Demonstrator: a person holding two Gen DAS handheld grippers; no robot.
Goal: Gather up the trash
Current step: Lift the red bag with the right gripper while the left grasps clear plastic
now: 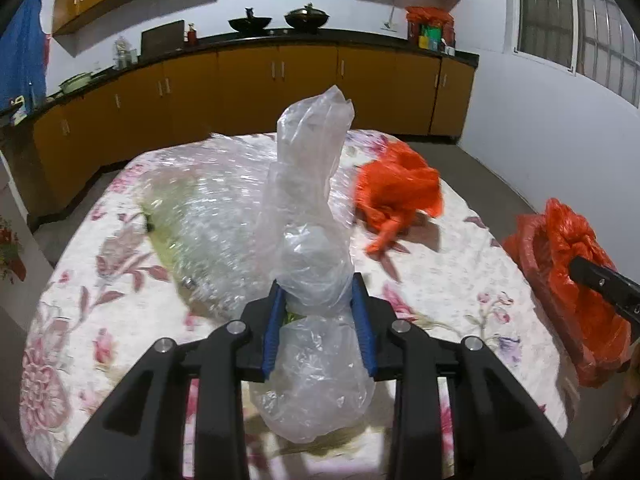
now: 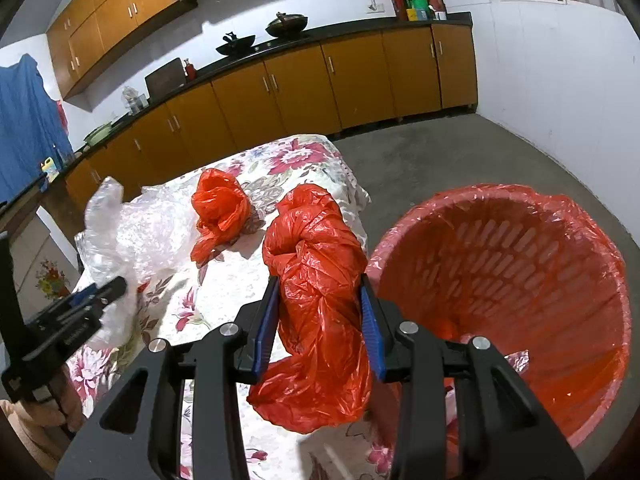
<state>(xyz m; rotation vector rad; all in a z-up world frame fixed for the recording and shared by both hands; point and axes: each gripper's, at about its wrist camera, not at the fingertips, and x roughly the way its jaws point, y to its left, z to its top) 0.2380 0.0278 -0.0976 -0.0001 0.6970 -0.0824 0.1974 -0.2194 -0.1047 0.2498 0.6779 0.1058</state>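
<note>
Left gripper (image 1: 318, 320) clamped a clear bag (image 1: 312, 264) over my table (image 1: 460, 280); right gripper (image 2: 320, 320) clamped a red bag (image 2: 316, 300) beside the bin (image 2: 560, 412).

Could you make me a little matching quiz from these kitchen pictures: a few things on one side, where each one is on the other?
Things:
1. clear bag
2. knotted orange bag
3. loose orange bag
4. bin

Places:
A. lying free on the table
B. on the floor beside the table
C. between the left gripper fingers
D. between the right gripper fingers

Pairs: 1-C, 2-D, 3-A, 4-B
</note>
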